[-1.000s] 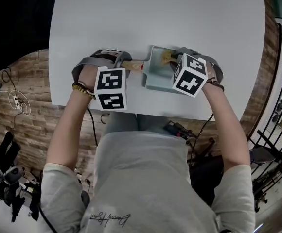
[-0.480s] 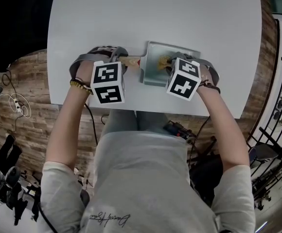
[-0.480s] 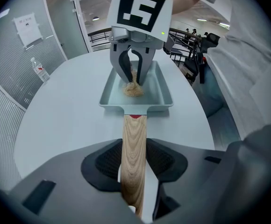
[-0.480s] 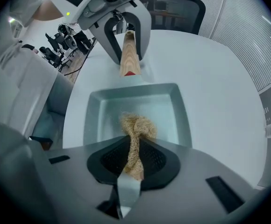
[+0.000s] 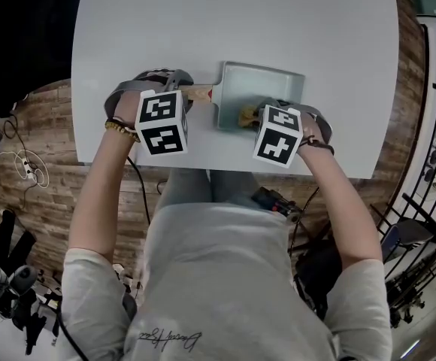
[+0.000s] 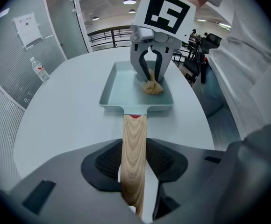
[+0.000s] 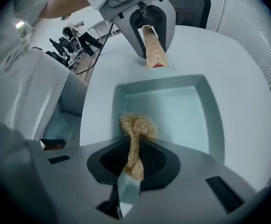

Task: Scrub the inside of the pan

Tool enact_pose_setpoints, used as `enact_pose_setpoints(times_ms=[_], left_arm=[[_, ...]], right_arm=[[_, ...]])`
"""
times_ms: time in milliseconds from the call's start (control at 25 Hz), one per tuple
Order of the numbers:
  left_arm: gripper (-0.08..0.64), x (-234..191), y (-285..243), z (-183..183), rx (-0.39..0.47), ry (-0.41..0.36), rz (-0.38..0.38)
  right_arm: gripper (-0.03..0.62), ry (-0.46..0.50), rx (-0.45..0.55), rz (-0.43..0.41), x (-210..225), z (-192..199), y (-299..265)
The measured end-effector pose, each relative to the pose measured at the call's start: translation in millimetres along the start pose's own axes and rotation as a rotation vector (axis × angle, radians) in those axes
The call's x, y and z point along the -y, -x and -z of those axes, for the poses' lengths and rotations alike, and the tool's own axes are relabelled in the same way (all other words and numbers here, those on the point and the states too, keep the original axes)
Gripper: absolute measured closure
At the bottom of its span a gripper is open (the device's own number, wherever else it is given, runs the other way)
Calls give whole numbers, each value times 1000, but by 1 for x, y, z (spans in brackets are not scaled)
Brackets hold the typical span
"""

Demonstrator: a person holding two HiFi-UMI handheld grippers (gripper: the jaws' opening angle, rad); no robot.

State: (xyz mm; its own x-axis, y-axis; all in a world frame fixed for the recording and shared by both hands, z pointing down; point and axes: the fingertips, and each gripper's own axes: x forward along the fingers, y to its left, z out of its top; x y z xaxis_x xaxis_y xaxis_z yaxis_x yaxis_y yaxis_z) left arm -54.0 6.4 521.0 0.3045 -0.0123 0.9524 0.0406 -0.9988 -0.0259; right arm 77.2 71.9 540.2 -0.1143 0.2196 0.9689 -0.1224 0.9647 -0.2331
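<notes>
Scrubbing seems under way: the left gripper (image 6: 134,164) clamps the wooden handle (image 6: 134,136), steadying the teal pan (image 7: 184,108) on the white table (image 5: 240,21), while the right gripper (image 7: 134,158) pinches a fibrous scrubber (image 7: 136,124) onto the pan's floor by the person-side wall, with the rest probably left to cover.

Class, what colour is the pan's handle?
Pale wood grain handle, red where it meets the pan; left gripper view shows it best.

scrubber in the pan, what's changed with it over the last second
The right gripper, shut on the fibre scrubber, dragged it across the floor of the pan, from the far side to the side nearest the person. The left gripper stayed clamped on the wooden handle, and the pan kept its place on the table.
</notes>
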Motion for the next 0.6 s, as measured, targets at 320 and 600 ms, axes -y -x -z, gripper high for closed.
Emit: enact_pose_setpoints(times_ms=[320, 600], left_arm=[[399, 2, 0, 0, 4, -9, 16], [399, 6, 2, 0, 2, -25, 29]], right_arm=[[522, 37, -12, -8, -4, 0, -1], [522, 12, -9, 15, 19, 3, 5]])
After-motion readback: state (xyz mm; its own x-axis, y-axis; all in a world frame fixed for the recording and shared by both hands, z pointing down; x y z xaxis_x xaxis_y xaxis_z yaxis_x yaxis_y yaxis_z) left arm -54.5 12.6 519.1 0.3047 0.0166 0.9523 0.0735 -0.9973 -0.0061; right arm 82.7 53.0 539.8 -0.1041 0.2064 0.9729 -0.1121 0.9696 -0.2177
